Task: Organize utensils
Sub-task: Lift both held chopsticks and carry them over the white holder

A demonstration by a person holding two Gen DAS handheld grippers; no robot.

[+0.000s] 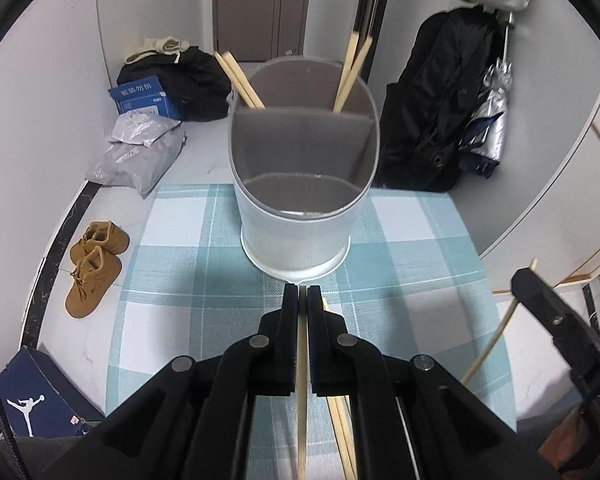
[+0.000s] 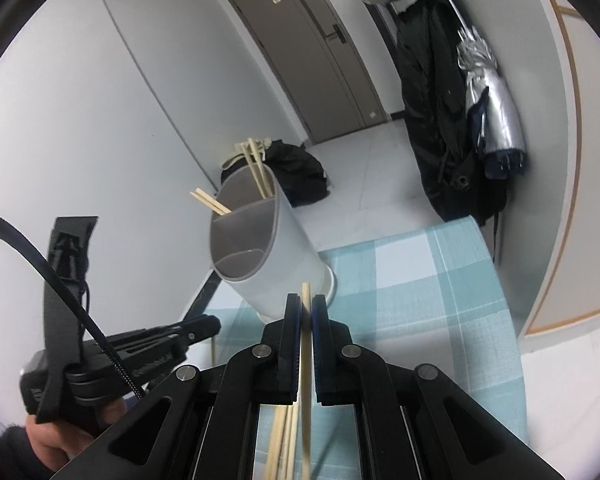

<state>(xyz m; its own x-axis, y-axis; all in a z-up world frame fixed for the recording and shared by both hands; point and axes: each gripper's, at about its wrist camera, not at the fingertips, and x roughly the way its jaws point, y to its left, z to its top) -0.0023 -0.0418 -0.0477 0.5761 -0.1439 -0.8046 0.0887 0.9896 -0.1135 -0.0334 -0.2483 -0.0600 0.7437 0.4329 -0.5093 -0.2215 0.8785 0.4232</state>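
A white utensil holder with grey dividers stands on the blue checked tablecloth. Chopsticks lean out of its two far compartments; the near compartment looks empty. My left gripper is just in front of the holder, shut on a single chopstick that runs back between its jaws. More loose chopsticks lie on the cloth beneath. My right gripper is shut on another chopstick, with the holder ahead and left of it. The left gripper shows at its left, held by a hand.
On the floor to the left are brown shoes, grey parcels, a blue box and a black bag. A black coat and a silver umbrella hang at right. A door is beyond.
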